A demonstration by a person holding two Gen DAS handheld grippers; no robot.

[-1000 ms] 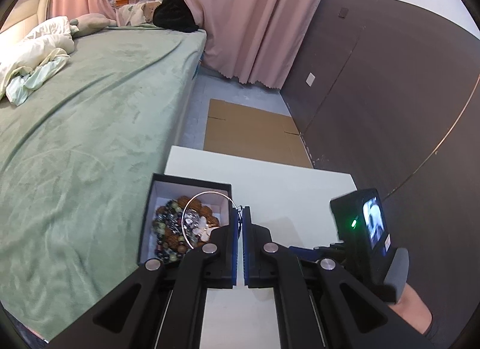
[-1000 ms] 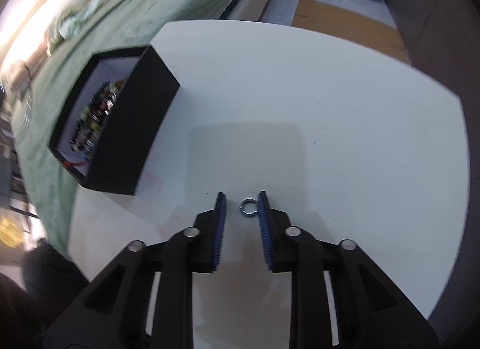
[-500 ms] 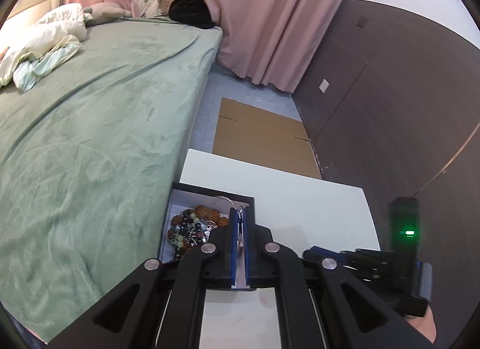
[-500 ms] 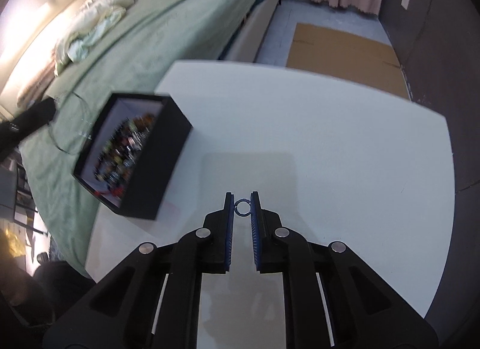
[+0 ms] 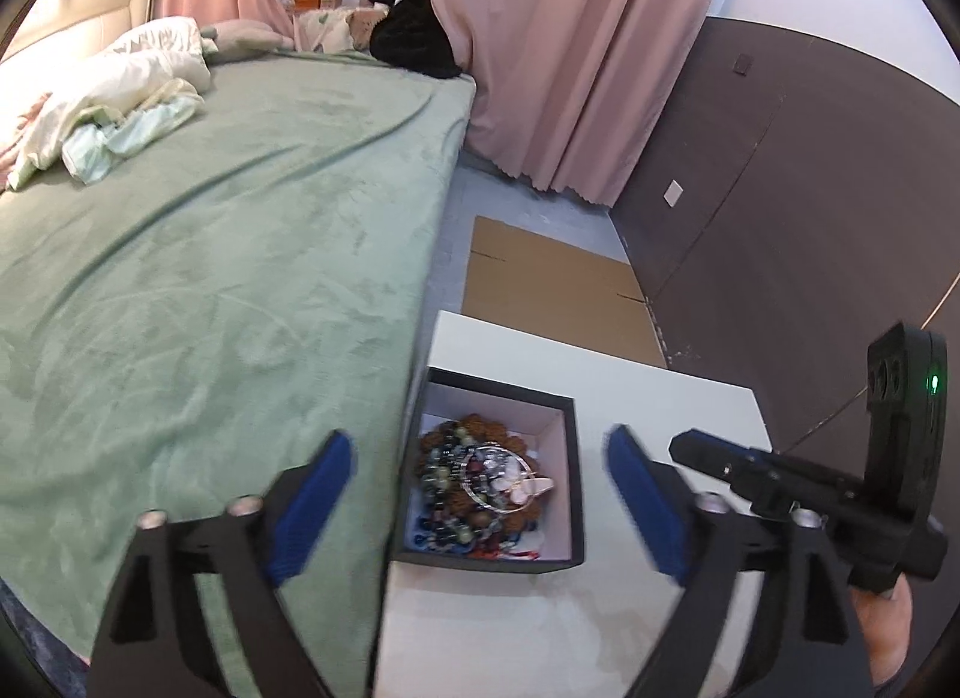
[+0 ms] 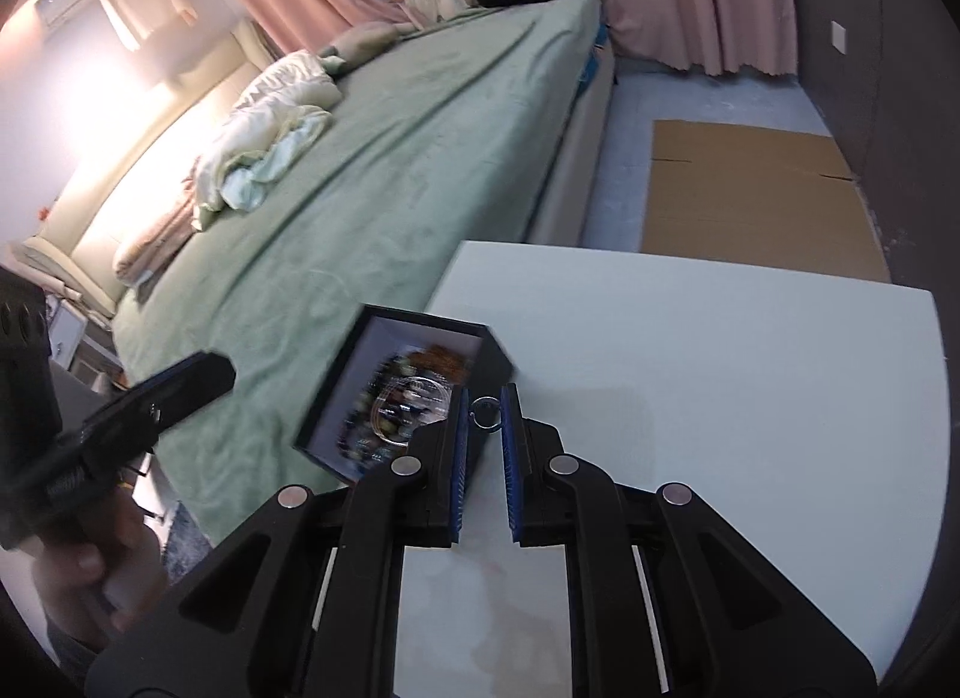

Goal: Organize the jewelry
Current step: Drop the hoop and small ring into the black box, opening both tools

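A: What is the biggest thing past the fingers?

B: The green bed [image 5: 210, 254], out beyond and to the left of the left gripper's fingertips; its edge runs alongside the white table [image 5: 630, 398] that both tools hang over; pink curtains [image 5: 558, 50] stand far ahead of the tips, and a flat sheet of cardboard [image 5: 552, 284] lies on the floor past the table's far edge.

A: And on the table?

B: A black box [image 5: 573, 458] with a white lining, near the table's bed-side edge; in the left wrist view it sits straight ahead, framed between the two spread fingers; inside lies a heap of beaded bracelets [image 5: 456, 482] with a thin silver bangle [image 5: 498, 476] resting on top.

A: How does the left gripper stand?

B: The left gripper [image 5: 480, 494] has its blue pads wide apart, nothing between them; one finger is over the bed's edge, the other over the table to the right of the box.

A: The right one?

B: The right gripper [image 6: 483, 416] has its pads drawn close, pinching a small silver ring [image 6: 485, 413] right at the tips; the ring is clear of the table, and the box appears just ahead and to the left of those fingers, its contents blurred in that view.
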